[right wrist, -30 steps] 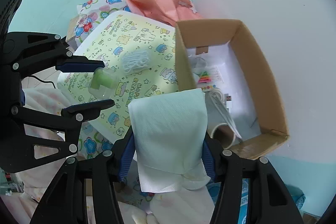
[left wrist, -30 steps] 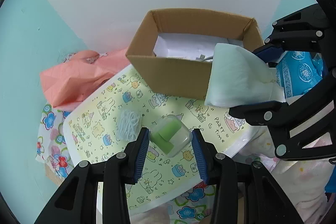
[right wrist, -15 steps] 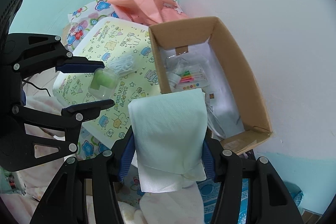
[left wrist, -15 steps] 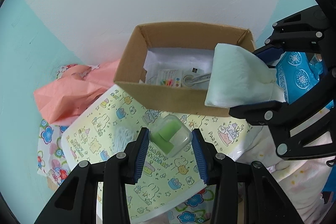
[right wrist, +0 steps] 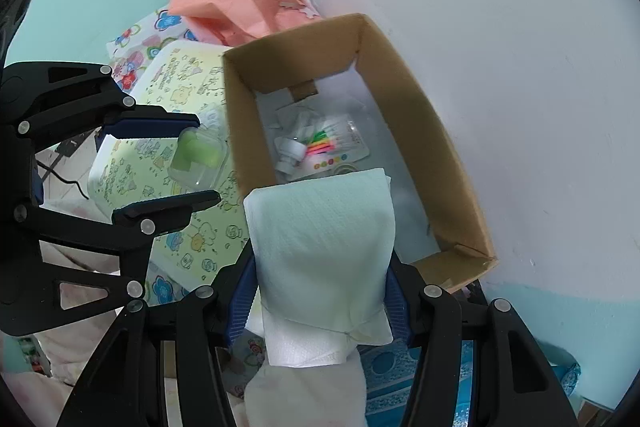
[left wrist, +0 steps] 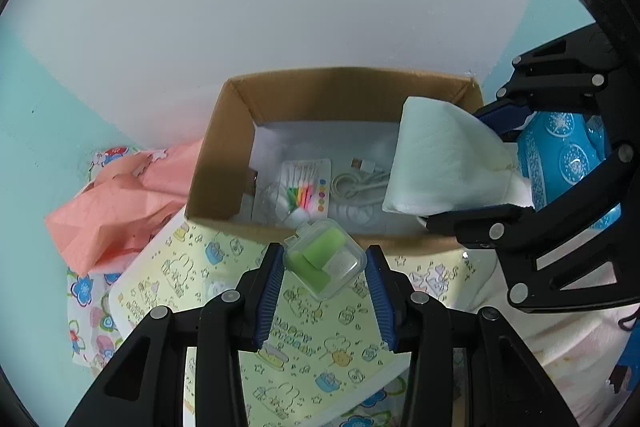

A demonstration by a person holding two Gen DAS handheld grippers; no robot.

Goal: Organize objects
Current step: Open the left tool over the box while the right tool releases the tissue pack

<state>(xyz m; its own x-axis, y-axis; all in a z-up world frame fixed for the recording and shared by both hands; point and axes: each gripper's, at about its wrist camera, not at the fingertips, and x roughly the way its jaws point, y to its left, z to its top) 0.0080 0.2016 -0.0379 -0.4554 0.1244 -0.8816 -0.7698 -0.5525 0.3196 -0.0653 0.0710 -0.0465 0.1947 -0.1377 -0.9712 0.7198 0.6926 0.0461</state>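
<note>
Compared with a second ago, we see both tools carried closer to the cardboard box (left wrist: 224,183). In the left wrist view the box has dropped lower in frame and its interior is now exposed, where before we saw mostly its outer wall; the white mesh piece that lay on the yellow printed sheet (left wrist: 320,339) is now largely hidden behind the left tool's finger. In the right wrist view the box has shifted left and sits more directly ahead.

The left tool (left wrist: 325,263) is clenched on a small clear case (left wrist: 326,261) with green pieces inside. The case sits turned diagonally between the blue pads, one corner aimed at the box, right over the box's near wall. Its outline is near square, so we cannot assign it a long axis.

The right tool (right wrist: 320,291) is clenched on a folded pale-green tissue pack (right wrist: 320,247). Its long axis runs along the fingers, and its far end reaches over the near end of the box.

Inside the box lie a card of coloured picks (left wrist: 306,191), a coiled white cable (left wrist: 356,181) and a small white bottle (right wrist: 290,151). A pink crumpled sheet (left wrist: 116,215) lies to the left of the box, and a blue patterned package (left wrist: 560,155) shows behind the right tool.
</note>
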